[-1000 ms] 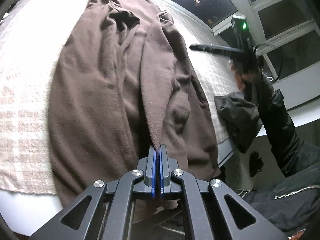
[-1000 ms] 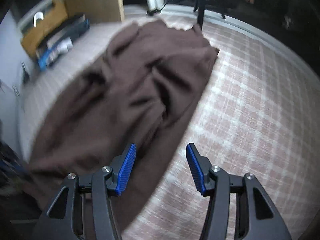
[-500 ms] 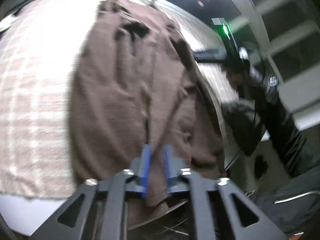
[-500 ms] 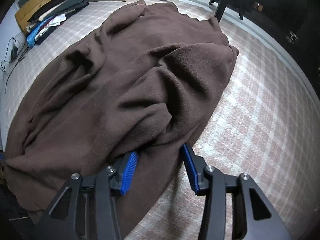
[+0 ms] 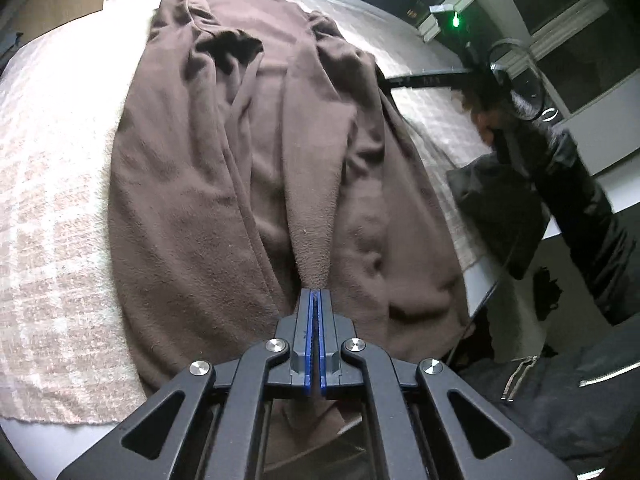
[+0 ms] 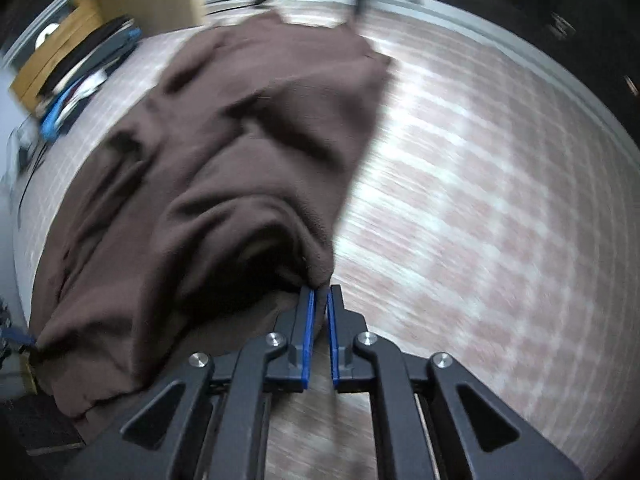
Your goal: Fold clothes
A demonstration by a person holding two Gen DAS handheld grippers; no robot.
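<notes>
A brown fleece garment point(image 5: 208, 184) lies rumpled lengthwise on a pink checked bedcover point(image 5: 44, 208). My left gripper point(image 5: 316, 294) is at its near end, jaws closing tight on a raised fold of fleece that runs up from the tips. My right gripper point(image 6: 320, 292) is closing on the garment point(image 6: 208, 168) at a bunched edge next to the bare bedcover point(image 6: 480, 200), with the fabric pinched between the blue pads. The left wrist view shows the right gripper point(image 5: 384, 82) reaching the garment's right edge, held by a hand point(image 5: 482, 120).
A dark bag or jacket point(image 5: 500, 208) sits on the bed's right corner, beside the person's black sleeve point(image 5: 588, 232). Windows lie beyond. A wooden shelf with stacked clothes point(image 6: 68, 76) stands past the bed's far left in the right wrist view.
The right gripper came down onto the garment's edge and went from wide open to shut on it. The left gripper loosened half a second ago and has clamped the fold again.
</notes>
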